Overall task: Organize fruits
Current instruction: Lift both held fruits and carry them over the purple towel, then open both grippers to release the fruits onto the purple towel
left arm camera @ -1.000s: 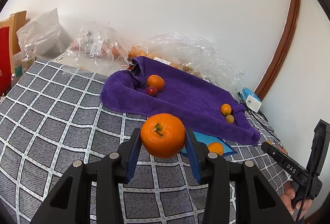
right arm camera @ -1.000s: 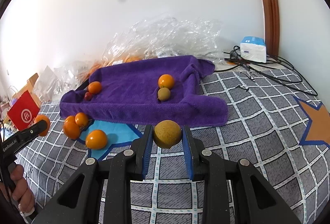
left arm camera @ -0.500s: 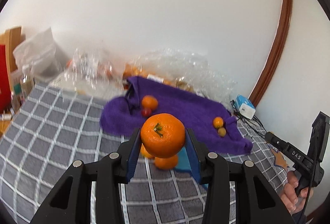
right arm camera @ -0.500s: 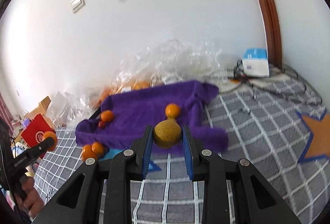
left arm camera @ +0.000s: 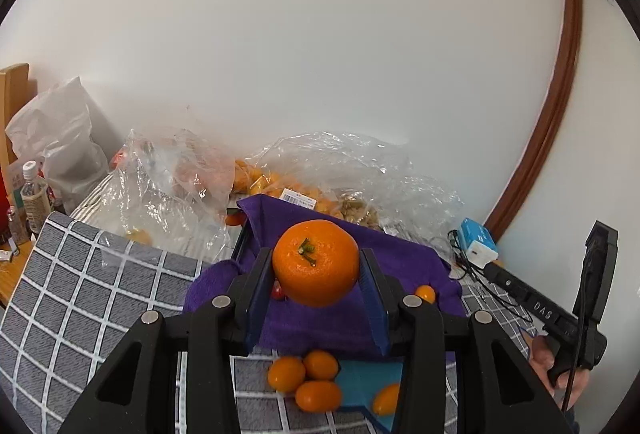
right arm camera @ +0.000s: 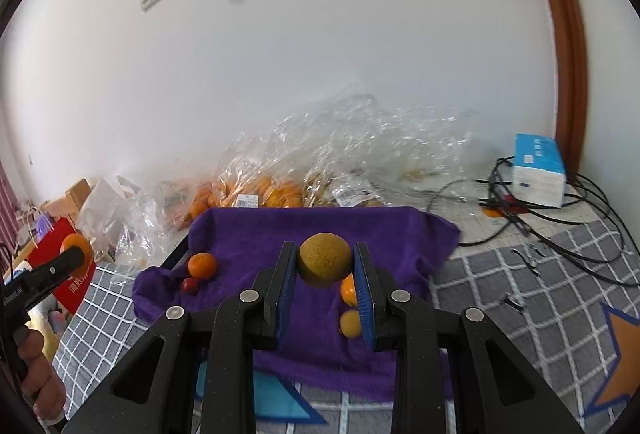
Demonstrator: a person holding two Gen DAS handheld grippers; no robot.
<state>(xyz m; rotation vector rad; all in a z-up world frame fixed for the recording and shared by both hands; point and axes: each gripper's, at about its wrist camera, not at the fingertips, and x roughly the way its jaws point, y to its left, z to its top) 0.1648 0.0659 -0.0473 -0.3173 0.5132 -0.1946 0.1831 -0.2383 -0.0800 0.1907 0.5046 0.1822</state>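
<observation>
Your left hand-held gripper (left arm camera: pixel 316 274) is clamped on an orange (left arm camera: pixel 315 263), held in the air above the near edge of the purple towel (left arm camera: pixel 404 266). Your right hand-held gripper (right arm camera: pixel 325 268) is closed around a brown-yellow fruit (right arm camera: pixel 325 265), raised over the towel's middle. Four small oranges (left arm camera: pixel 304 380) lie just in front of the towel.

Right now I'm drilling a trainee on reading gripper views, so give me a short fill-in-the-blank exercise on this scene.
1. The left gripper is shut on a large ____ with a green stem.
2. The right gripper holds a round ____-brown fruit.
3. The towel under the sorted fruit is ____.
4. Fruit bags by the wall are clear ____.

Answers: orange; yellowish; purple; plastic
</observation>
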